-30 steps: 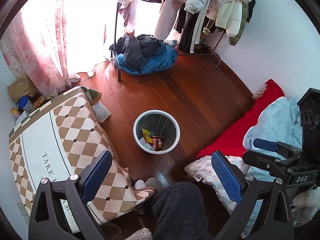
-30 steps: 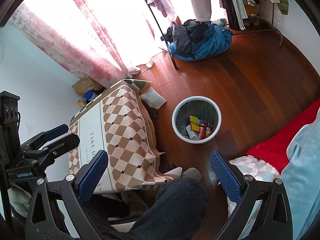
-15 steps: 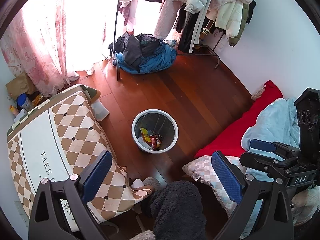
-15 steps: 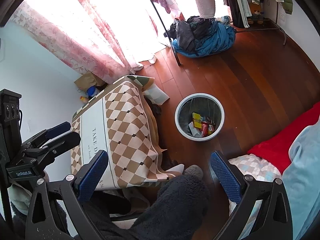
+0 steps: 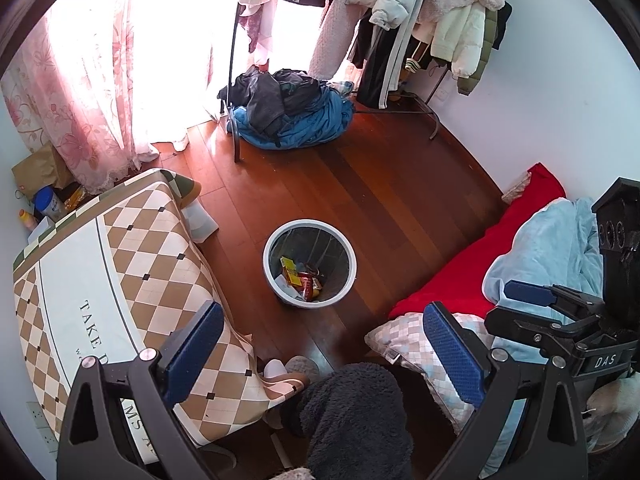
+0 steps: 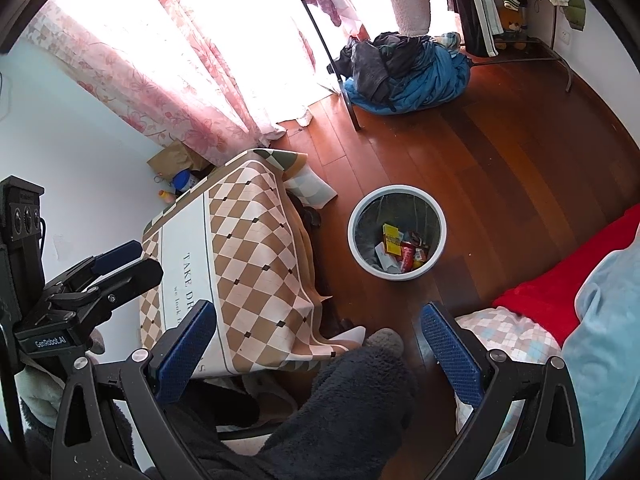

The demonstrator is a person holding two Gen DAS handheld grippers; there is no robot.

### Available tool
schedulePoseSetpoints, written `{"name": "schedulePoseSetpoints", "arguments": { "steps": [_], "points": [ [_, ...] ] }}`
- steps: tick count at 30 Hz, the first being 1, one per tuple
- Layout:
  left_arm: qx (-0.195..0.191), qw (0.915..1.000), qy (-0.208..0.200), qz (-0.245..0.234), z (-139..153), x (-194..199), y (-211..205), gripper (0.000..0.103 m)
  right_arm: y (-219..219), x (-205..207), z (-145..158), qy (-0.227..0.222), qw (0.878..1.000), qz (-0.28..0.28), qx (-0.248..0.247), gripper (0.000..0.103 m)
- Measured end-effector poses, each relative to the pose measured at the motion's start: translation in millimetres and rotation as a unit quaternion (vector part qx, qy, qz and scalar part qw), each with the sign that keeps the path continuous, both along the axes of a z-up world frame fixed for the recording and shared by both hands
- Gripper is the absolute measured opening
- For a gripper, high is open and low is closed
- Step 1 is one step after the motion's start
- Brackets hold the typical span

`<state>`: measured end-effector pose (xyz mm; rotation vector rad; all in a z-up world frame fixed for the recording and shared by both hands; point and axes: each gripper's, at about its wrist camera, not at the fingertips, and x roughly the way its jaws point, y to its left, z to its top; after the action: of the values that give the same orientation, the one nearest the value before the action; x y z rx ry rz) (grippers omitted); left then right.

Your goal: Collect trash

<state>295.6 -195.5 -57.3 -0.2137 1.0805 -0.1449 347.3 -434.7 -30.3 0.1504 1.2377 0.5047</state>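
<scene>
bin on the floor holds wrappers; left tool and right tool both released, empty; best scan for strays

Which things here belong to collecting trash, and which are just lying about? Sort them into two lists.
Job:
waste bin
wrappers and can in it
left gripper, open, empty
right gripper, open, empty

Lying about:
clothes pile
checked cloth
red blanket
paper bag

Trash inside white bin
</scene>
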Motion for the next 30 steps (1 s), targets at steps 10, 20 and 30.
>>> {"name": "schedulePoseSetpoints", "arguments": {
  "steps": [10, 20, 30],
  "points": [
    [-0.004, 1.0, 0.003, -0.002, -2.8, -0.2, -7.6, 0.102, -2.4, -1.2, 2.0, 0.002, 1.0, -0.001, -0.003, 0.103],
    [-0.008, 1.0, 0.003, -0.003, -4.4, -1.3, -5.6, 0.102, -3.8, -3.5, 1.4, 0.001, 1.0, -0.002, -0.001, 0.103],
    [-0.01, 0.9999, 0.005, -0.005, -7.3, -4.0, -5.7, 0.102, -6.5, -5.5, -0.6, 0.005, 1.0, 0.003, -0.001, 0.103]
  ]
}}
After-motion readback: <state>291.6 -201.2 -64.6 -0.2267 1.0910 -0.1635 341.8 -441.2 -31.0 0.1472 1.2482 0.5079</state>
